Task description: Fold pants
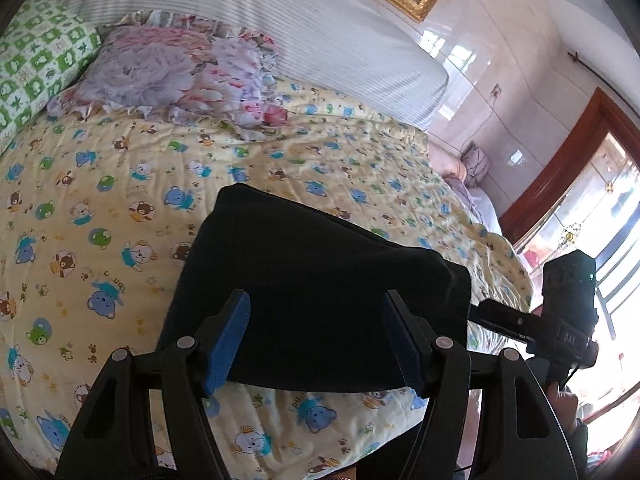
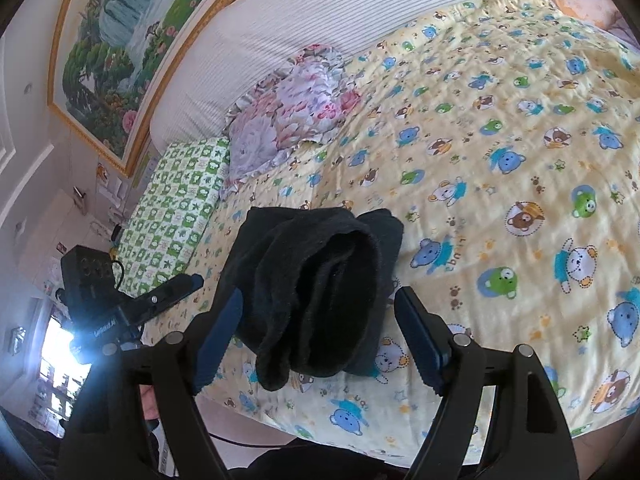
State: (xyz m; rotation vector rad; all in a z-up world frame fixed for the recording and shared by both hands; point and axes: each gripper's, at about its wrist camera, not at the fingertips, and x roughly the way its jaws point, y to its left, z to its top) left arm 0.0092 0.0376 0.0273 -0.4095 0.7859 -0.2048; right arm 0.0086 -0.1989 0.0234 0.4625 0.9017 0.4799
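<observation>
The black pants (image 1: 320, 276) lie folded into a thick bundle on the yellow bear-print quilt (image 1: 100, 200), near the bed's front edge. My left gripper (image 1: 316, 340) hovers over their near edge, open, with its blue pads apart and not pressing the cloth. In the right wrist view the pants (image 2: 320, 288) show as a rolled, layered stack. My right gripper (image 2: 320, 340) is open around the near end of the stack, gripping nothing. Each gripper shows in the other's view: the right gripper (image 1: 500, 316) at the pants' right side, the left gripper (image 2: 176, 286) at their left.
A floral pillow (image 1: 168, 72) and a green checked pillow (image 1: 36, 64) lie at the head of the bed against a white striped headboard (image 1: 280, 12). A gold-framed painting (image 2: 120, 52) hangs above. A bright window (image 1: 592, 208) is off the bed's right side.
</observation>
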